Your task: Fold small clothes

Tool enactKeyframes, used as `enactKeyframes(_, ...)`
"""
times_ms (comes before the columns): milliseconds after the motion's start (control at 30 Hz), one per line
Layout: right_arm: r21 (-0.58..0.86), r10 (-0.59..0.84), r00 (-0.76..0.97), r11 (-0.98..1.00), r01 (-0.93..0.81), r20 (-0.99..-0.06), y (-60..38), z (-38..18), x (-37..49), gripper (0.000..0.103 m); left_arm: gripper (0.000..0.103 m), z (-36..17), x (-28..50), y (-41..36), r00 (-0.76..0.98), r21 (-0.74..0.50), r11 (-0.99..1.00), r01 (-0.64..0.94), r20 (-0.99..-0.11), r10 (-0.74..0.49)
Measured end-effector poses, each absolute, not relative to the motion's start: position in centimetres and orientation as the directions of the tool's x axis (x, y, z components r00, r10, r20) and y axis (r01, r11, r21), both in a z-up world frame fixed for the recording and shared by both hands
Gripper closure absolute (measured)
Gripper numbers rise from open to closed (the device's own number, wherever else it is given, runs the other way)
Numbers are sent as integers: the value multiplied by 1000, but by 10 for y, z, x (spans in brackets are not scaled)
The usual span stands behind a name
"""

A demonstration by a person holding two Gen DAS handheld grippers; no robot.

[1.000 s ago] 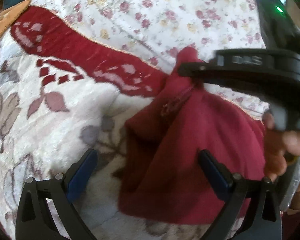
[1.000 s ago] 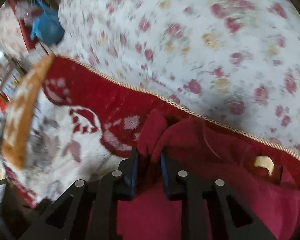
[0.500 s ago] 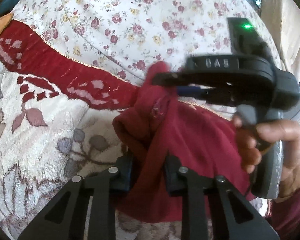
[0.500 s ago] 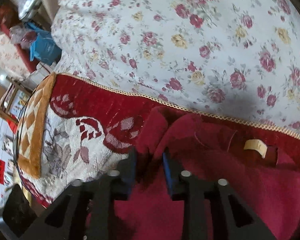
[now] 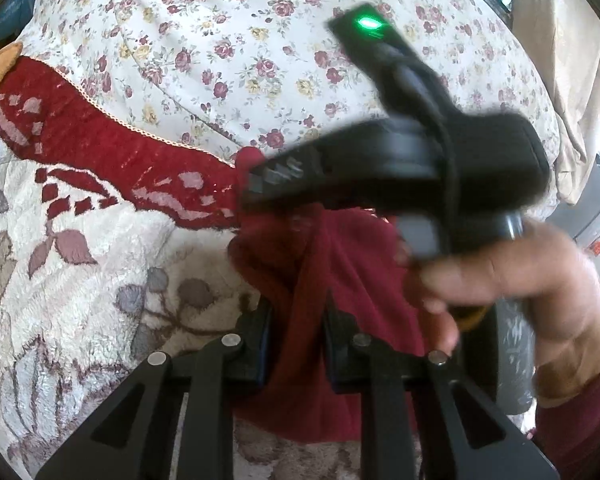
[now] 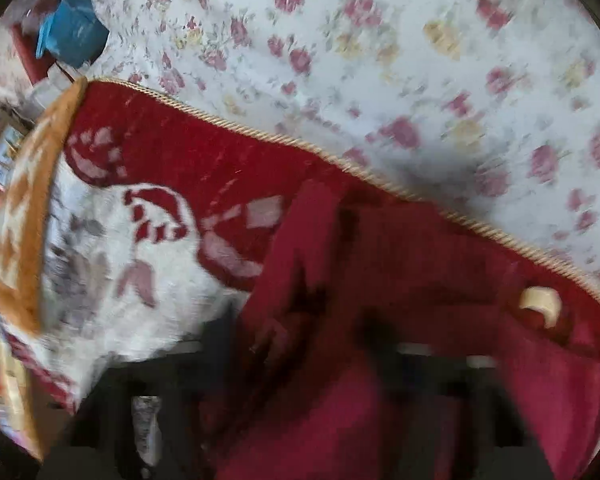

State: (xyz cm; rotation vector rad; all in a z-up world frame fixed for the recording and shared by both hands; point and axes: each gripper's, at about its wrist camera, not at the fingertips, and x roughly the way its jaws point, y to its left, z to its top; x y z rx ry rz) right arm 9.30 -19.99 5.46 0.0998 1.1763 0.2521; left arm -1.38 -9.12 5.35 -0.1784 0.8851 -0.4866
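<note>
Pinching red garment (image 5: 296, 280) — left claw (image 5: 296, 344)

A bed covered by a floral sheet (image 5: 236, 32) carries a plush blanket (image 5: 72, 264), cream with a dark red border edged in gold cord. A dark red garment (image 5: 340, 264) lies bunched on the blanket, against that border.

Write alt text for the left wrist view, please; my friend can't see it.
A handheld left gripper pinches a dark red garment above a plush floral blanket. A hand holds the right gripper at the garment's top edge, with a flowered sheet behind.
</note>
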Motion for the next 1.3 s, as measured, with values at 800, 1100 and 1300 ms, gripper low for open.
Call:
enactKeyframes(800,427,281,544,890,162,-791,-458,88,-87,82,85,36,-113,-306,430,-197,733,651,-700,-571)
enactKeyframes(1100,516,300,567,814,268,-767,-487,58,-104,70,45,39,-122,-298,420,-172,718,674,-710,-565)
enactKeyframes(1300,676,456,594,706,213,-663,-469,60,-136,20,29,58,-125,-237,584,-44,795,604,-654,-481)
